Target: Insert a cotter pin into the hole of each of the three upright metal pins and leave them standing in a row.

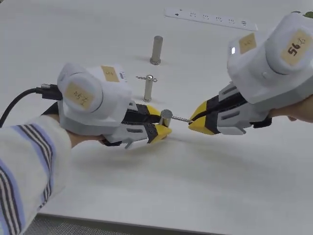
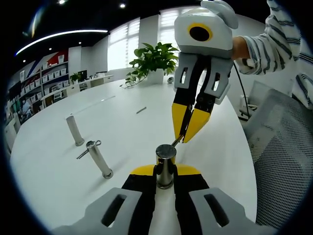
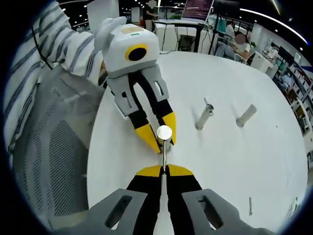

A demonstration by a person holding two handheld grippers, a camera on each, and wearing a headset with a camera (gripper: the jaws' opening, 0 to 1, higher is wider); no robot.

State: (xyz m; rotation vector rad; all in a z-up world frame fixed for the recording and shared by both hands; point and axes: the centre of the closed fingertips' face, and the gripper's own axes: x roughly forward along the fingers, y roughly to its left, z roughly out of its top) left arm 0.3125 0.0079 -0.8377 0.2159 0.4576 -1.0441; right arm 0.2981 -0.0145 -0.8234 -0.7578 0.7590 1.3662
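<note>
Left tongs are clamping the short silver upright metal pin at frame centre on the white counter. Right tongs are pinching the thin wire cotter pin, which is lying horizontal, tip pointing left and reaching that pin's top.

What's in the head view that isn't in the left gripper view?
Head view extras: a white power strip at the table's far edge and a black cable plugged into the left gripper. Left gripper view extras: a potted plant, a mesh chair and wall shelves. Shared: the nearest metal pin clamped in the left gripper, the right gripper holding a cotter pin against it, the middle pin already fitted, and the bare far pin.
</note>
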